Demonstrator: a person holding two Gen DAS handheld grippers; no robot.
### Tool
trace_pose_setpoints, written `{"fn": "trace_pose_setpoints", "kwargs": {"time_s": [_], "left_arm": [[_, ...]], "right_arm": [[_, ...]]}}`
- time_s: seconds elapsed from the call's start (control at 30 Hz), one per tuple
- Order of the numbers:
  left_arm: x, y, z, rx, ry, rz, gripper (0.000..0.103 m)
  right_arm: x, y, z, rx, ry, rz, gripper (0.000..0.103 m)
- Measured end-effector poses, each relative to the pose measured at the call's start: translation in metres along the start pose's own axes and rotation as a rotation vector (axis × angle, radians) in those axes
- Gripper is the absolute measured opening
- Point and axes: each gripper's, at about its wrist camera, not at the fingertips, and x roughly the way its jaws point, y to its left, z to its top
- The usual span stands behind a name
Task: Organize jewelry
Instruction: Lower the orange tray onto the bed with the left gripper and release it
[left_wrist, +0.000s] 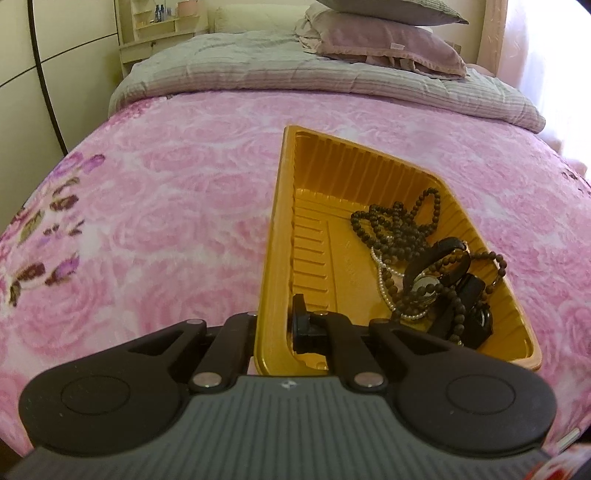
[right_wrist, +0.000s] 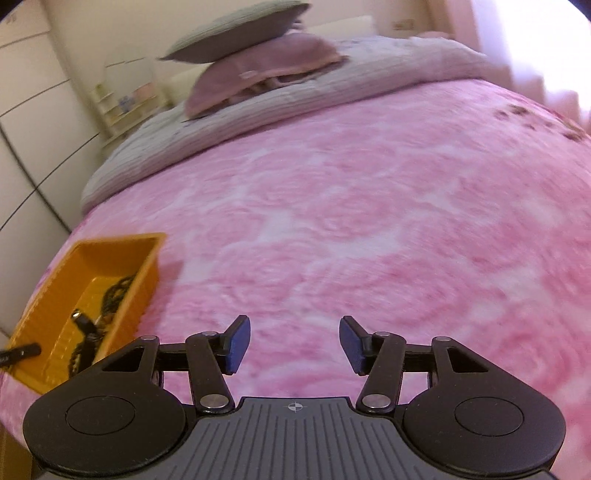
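Ribbed gold plastic tray (left_wrist: 280, 229), wall clenched by left gripper (left_wrist: 275, 328); right gripper (right_wrist: 294, 345) released above plush blanket (right_wrist: 369, 221).

Pink rose blanket (left_wrist: 177, 192) covers bed; pillows (left_wrist: 388, 40) stacked beyond.

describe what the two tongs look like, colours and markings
Both are matt black linkage arms with silver pivot pins, round black housings either side and a ribbed grey base bearing a small crosshair mark. The right tongs have blue pads on the fingers. On the left tongs the one finger showing is black; its pad cannot be seen. No cables show.
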Motion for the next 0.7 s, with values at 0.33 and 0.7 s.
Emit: {"fn": "trace_pose_setpoints", "kwargs": {"time_s": [0.33,0.7], "left_arm": [[0.011,0.027,-0.016,-0.174,0.008,-0.077,0.006],[-0.014,0.044,-0.023,-0.290,-0.065,-0.087,0.023]], "right_arm": [[0.006,-0.004,-0.005,0.043,-0.006,0.059,0.054],[0.011,0.004,-0.014,0.044,0.026,0.084,0.054]]}}
